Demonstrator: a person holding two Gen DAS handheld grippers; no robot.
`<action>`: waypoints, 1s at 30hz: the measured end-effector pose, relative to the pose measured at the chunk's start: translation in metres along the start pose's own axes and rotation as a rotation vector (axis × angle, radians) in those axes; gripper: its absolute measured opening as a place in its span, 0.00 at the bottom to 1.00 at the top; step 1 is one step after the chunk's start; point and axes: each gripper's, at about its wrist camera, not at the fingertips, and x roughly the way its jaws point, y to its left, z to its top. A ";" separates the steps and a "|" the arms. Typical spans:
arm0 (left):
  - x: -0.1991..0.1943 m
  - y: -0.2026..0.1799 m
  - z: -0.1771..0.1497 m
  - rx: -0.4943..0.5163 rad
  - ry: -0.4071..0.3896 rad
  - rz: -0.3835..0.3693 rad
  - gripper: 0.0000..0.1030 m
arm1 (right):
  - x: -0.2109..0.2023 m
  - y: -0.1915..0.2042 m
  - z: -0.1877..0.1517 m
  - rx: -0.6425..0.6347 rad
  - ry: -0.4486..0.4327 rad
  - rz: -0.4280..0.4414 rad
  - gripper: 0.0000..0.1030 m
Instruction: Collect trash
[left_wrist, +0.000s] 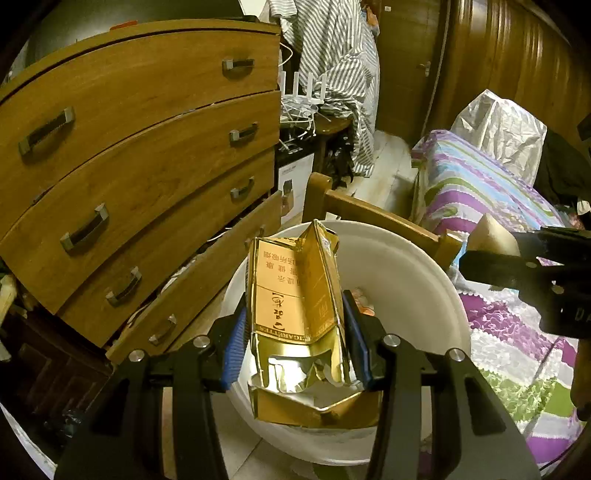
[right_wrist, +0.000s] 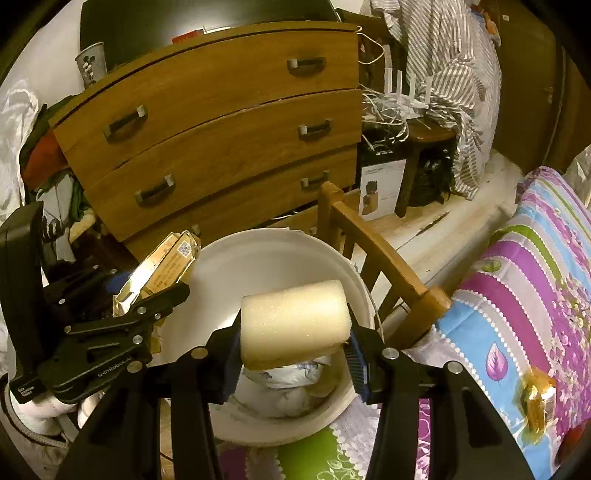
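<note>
Over the white bucket (left_wrist: 413, 280) that stands between the chest of drawers (left_wrist: 140, 155) and the bed (right_wrist: 535, 280), we hold both pieces of trash. Our left tongs (left_wrist: 295, 332) are closed on a flattened gold cigarette carton (left_wrist: 295, 295), pads pressing its two long sides, with the torn foil end hanging toward us. Our right tongs (right_wrist: 293, 347) are clamped on a pale foam block (right_wrist: 295, 317), taken near its lower edge, above crumpled white paper (right_wrist: 291, 380) already lying in the bucket.

We judge the carton light and thin-walled; it has already creased, so it will buckle further if squeezed and could slip along its glossy face. The folded spine is the firmer place to hold. The foam looks very light and springy; it yields under the pads, so a mid-body grip is the steadier one, and on release it may bounce rather than drop straight.

On the bed's flowered cover lies an amber crumpled wrapper (right_wrist: 535, 398), well apart from the bucket, apparently not yet collected.
</note>
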 end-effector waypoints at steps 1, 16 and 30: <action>0.000 0.001 0.000 -0.001 -0.001 0.006 0.47 | 0.001 0.000 0.000 -0.002 -0.002 0.002 0.49; -0.040 0.017 -0.010 -0.100 -0.125 0.091 0.87 | -0.062 -0.008 -0.022 0.041 -0.168 0.033 0.73; -0.151 -0.018 -0.074 -0.152 -0.384 0.032 0.95 | -0.179 0.008 -0.156 -0.008 -0.393 -0.007 0.81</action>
